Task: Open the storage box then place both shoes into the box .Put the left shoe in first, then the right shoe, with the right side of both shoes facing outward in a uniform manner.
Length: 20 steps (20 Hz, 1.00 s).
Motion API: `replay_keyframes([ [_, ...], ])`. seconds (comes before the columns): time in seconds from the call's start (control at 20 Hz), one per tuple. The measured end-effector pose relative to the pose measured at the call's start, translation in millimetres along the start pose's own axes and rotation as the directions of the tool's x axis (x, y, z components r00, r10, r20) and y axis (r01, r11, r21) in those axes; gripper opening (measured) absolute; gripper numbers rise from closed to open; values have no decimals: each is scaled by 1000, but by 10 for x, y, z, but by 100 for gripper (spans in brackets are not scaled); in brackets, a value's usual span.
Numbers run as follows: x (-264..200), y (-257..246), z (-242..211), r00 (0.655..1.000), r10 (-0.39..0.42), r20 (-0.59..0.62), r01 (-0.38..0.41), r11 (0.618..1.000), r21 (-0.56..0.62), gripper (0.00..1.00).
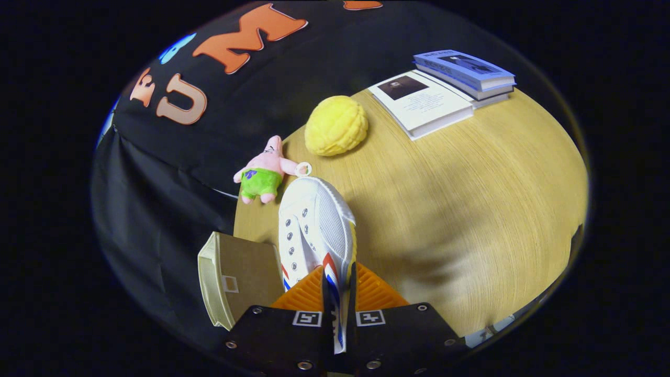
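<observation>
We have the gripper (339,293) clamped on the side wall of the white canvas lace-up shoe (314,230), held above the round wooden table (471,209), beside the beige storage box (235,277). Light, soft upper; we judge the collar edge the firmest hold.

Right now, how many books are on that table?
3: two stacked books at the far side of the table, and one white book beside them. The fingers are shut on a white shoe.
</observation>
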State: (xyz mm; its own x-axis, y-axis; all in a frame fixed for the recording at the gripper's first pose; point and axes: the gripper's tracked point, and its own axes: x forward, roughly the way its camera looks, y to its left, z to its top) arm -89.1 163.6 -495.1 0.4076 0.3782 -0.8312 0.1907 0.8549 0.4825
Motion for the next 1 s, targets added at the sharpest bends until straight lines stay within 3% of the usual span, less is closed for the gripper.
replay_keyframes([
  [0.3,-18,1079,-57,989,141,-47,-146,983,-112,9],
  [0.6,151,1975,-372,970,212,-120,-235,945,-226,9],
  [0.75,368,2223,-612,963,210,-170,-250,933,-260,9],
  [0.95,549,2396,-905,966,151,-209,-210,931,-299,9],
  [1.0,556,2409,-978,962,142,-235,-214,925,-316,16],
])
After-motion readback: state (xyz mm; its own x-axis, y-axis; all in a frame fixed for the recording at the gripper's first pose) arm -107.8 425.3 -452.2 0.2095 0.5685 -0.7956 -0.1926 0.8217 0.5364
